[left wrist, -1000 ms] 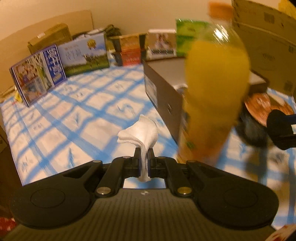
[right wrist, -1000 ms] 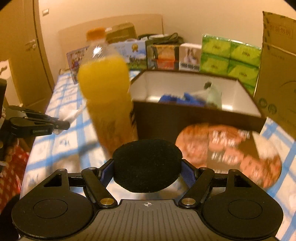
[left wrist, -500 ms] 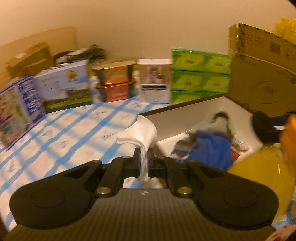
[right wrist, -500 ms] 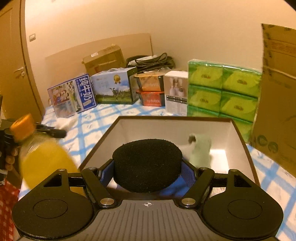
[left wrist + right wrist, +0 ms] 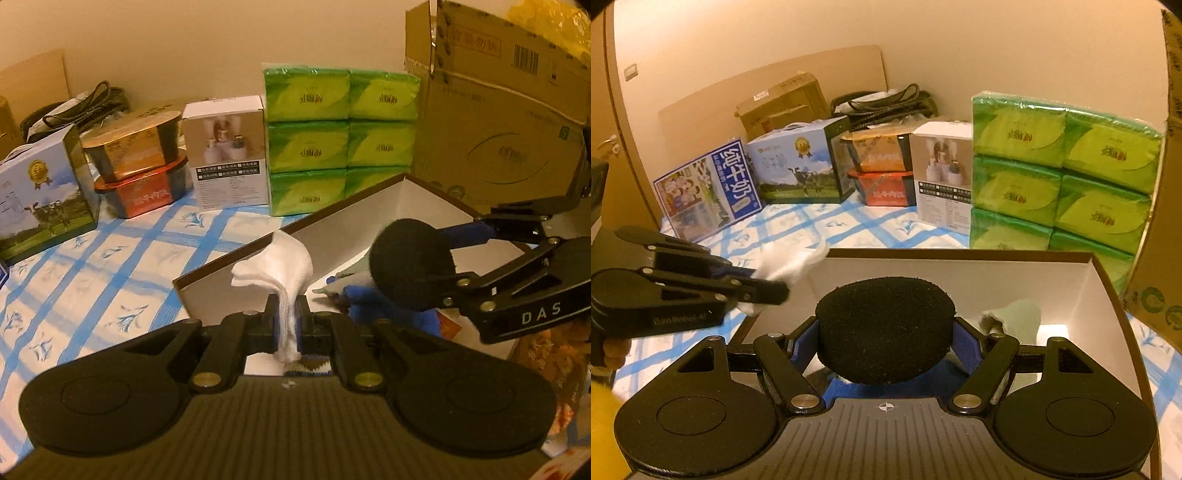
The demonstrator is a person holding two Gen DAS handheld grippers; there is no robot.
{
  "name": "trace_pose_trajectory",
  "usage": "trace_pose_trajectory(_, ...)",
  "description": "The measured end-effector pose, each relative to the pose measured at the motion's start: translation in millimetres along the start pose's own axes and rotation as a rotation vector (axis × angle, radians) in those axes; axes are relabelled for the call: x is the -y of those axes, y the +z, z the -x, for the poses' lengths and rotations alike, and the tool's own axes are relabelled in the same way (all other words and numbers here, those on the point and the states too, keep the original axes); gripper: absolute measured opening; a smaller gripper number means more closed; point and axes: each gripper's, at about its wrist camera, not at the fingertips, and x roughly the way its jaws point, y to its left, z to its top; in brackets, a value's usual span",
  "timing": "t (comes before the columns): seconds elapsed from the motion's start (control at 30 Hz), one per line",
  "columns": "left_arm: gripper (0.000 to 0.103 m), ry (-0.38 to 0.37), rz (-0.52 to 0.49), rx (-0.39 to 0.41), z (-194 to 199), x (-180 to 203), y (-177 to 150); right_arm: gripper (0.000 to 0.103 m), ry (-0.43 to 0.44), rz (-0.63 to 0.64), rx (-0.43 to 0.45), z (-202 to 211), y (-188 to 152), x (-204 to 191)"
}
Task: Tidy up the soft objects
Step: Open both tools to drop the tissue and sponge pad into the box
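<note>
Two grippers we list over a bed sheet [image 5: 110,266] of white cloth with blue checks, cartons and green tissue packs [image 5: 340,136] ranged along a beige wall. Left gripper [image 5: 286,325]: jaws clamped on a folded white cloth [image 5: 284,266], soft and ribbed, at the rim of the open white-lined box [image 5: 960,273]. Right gripper [image 5: 884,343]: jaws pressed on a round black sponge [image 5: 884,328], coarse-pored, above the box's interior.
</note>
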Motion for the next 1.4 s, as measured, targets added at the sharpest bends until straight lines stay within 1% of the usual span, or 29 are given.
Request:
trace_pose_trajectory(0.03,0.011,-0.006,-0.006,0.001,-2.4,1.0,-0.2,0.075,0.001,-0.004,-0.001,-2.6,0.9,0.7)
trace_pose_trajectory(0.07,0.022,-0.011,-0.008,-0.004,-6.7,1.3,0.3,0.075,0.005,-0.008,-0.002,-5.9,2.2,2.0)
trace_pose_trajectory(0.1,0.038,-0.011,-0.006,-0.011,-10.9,1.3,0.9,0.075,0.005,-0.010,-0.003,-8.1,3.0,2.9)
trace_pose_trajectory(0.13,0.045,-0.009,-0.009,-0.014,-14.3,1.9,1.2,0.075,0.005,-0.010,-0.004,-10.6,4.2,3.2)
trace_pose_trajectory(0.17,0.049,-0.008,-0.012,-0.013,-16.5,2.6,0.8,0.075,0.006,-0.009,-0.006,-12.6,4.7,3.7)
trace_pose_trajectory(0.23,0.050,-0.001,-0.018,-0.015,-20.6,2.3,1.1,0.075,0.006,-0.009,-0.014,-16.0,5.6,5.3)
trace_pose_trajectory(0.27,0.054,0.005,-0.016,-0.020,-22.0,1.7,0.7,0.075,0.006,-0.009,-0.016,-18.1,6.4,5.8)
trace_pose_trajectory(0.37,0.055,0.010,-0.013,-0.024,-22.9,-0.9,-1.5,0.075,0.001,-0.006,-0.024,-24.1,7.5,6.5)
trace_pose_trajectory(0.5,0.060,0.023,-0.006,-0.019,-20.4,-4.9,-2.8,0.075,-0.001,-0.017,-0.022,-30.6,9.0,7.4)
trace_pose_trajectory(0.57,0.063,0.033,0.001,-0.018,-18.4,-8.5,-4.1,0.078,0.000,-0.039,-0.009,-32.4,10.7,8.7)
trace_pose_trajectory(0.63,0.063,0.040,0.015,-0.019,-16.2,-12.0,-5.2,0.084,-0.005,-0.078,0.007,-34.1,13.3,11.3)
trace_pose_trajectory(0.73,0.066,0.045,0.024,-0.024,-11.7,-16.0,-7.6,0.085,0.013,-0.119,0.020,-34.2,17.3,15.0)
trace_pose_trajectory(0.83,0.070,0.063,0.037,-0.021,-5.9,-18.9,-10.7,0.087,0.005,-0.132,0.022,-29.9,19.1,17.9)
trace_pose_trajectory(0.9,0.071,0.077,0.064,-0.023,-1.2,-21.9,-12.9,0.087,-0.002,-0.138,0.016,-24.3,18.3,19.4)
trace_pose_trajectory(0.97,0.071,0.095,0.100,-0.024,6.9,-25.4,-16.7,0.088,-0.002,-0.148,0.015,-14.9,15.2,22.0)
trace_pose_trajectory(1.1,0.071,0.133,0.158,-0.018,32.5,-30.3,-25.1,0.088,-0.008,-0.173,0.027,16.7,2.4,28.8)
trace_pose_trajectory(1.27,0.071,0.196,0.222,-0.004,83.2,-29.8,-38.7,0.088,-0.009,-0.196,0.059,70.0,-18.6,30.0)
trace_pose_trajectory(1.33,0.073,0.228,0.240,0.009,107.1,-25.4,-46.4,0.088,-0.007,-0.202,0.073,95.1,-29.4,26.7)
trace_pose_trajectory(1.4,0.077,0.248,0.256,0.023,131.4,-18.0,-56.1,0.088,-0.008,-0.206,0.085,121.4,-41.7,22.0)
